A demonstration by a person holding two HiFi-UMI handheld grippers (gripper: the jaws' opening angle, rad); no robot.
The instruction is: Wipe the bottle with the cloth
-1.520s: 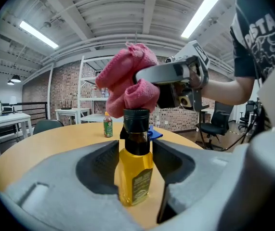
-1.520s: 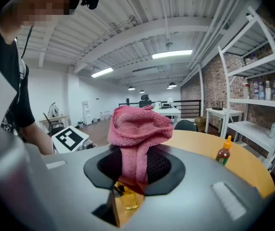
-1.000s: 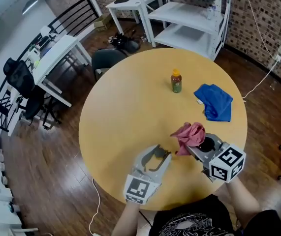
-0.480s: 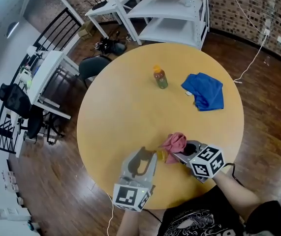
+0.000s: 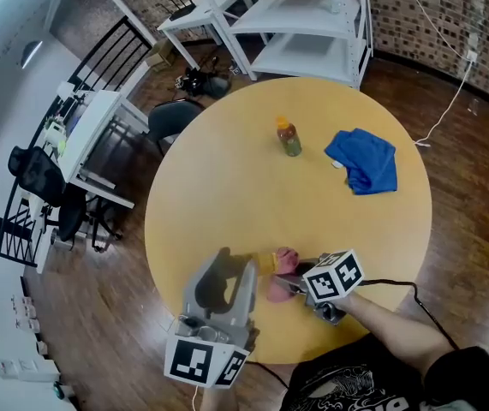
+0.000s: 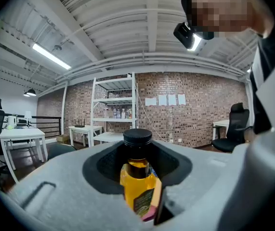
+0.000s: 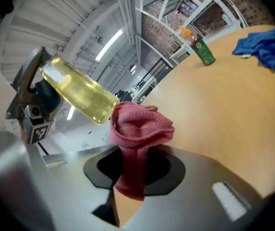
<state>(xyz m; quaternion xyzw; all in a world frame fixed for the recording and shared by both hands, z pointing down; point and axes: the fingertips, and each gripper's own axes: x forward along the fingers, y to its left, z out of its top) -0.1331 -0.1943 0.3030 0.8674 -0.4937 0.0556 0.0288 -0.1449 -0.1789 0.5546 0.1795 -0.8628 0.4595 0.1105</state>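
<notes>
A: Left gripper (image 5: 237, 261) jaws have just been closing, now clamped on the clear yellow-liquid bottle with black cap (image 6: 137, 174), held up off the round wooden table (image 5: 227, 178). Right gripper (image 5: 289, 282) clenched on the bunched red cloth (image 7: 139, 126); wad just beside 1 end of the bottle, contact unclear.
B: Failure modes?
A: 2. Smooth bottle in 1 pinch: a sideways wipe could twist or slip it. Little cloth protrudes, so bare jaw tips might scrape the bottle instead.
</notes>
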